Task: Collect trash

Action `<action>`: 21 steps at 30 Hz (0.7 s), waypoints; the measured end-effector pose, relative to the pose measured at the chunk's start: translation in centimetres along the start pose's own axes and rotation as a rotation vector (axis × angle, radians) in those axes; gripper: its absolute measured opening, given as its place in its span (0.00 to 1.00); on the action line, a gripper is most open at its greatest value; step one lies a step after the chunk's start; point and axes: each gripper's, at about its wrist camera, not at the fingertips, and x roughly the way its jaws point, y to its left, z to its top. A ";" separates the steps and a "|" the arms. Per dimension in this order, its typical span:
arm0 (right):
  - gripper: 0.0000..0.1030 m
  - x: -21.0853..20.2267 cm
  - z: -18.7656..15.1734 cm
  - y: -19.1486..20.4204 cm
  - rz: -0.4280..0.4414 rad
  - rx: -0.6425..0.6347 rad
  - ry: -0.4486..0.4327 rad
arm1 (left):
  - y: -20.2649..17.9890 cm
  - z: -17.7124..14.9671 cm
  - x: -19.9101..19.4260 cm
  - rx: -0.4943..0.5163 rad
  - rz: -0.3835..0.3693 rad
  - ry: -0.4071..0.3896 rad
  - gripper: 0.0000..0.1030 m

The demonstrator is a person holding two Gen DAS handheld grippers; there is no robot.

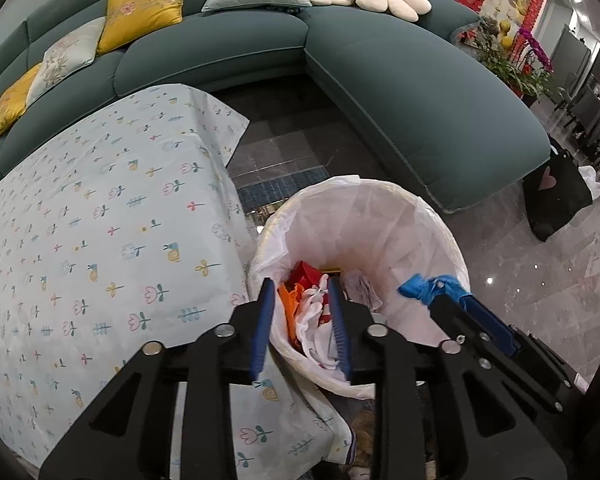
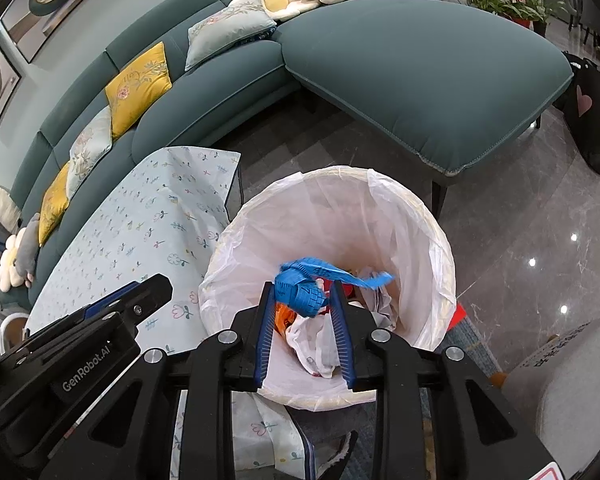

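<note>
The right gripper [image 2: 302,300] hangs over the bin [image 2: 440,248] with a crumpled blue scrap [image 2: 300,284] at the tips of its narrowly parted fingers [image 2: 266,320]; the scrap sits between the pads and seems pinched at its lower fold, though how firmly I cannot tell, and a loose tail of it sticks out to the right above the liner. The left gripper [image 1: 300,312] is just beside it, also above the bin's near rim, its fingers [image 1: 262,320] narrowly apart with nothing between them; no frame shows anything held there. Below both lie the pieces already in: an orange scrap [image 1: 290,300], a red wrapper [image 1: 306,274], white plastic [image 1: 314,328] and a crumpled tissue [image 1: 362,286] at the bottom of the white liner [image 1: 380,220]. The tabletop [image 1: 100,240], under its flowered cloth, shows no litter in the part either camera sees, and the grey floor [image 2: 520,200] round the bin looks bare of scraps too. So I judge the task near its end: most of the trash is binned, the blue scrap needs only to be let go, and what lies outside these views cannot be told.
</note>
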 end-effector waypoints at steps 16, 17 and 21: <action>0.42 -0.2 -0.1 0.2 -0.021 -0.011 -0.014 | 1.8 -1.3 -0.1 -0.022 0.051 0.008 0.42; 0.42 -0.2 -0.1 0.3 -0.024 -0.014 -0.015 | 1.9 -1.3 -0.2 -0.024 0.054 0.008 0.44; 0.49 -0.4 -0.2 0.4 -0.033 -0.025 -0.017 | 2.6 -1.9 -0.7 -0.032 0.072 0.005 0.45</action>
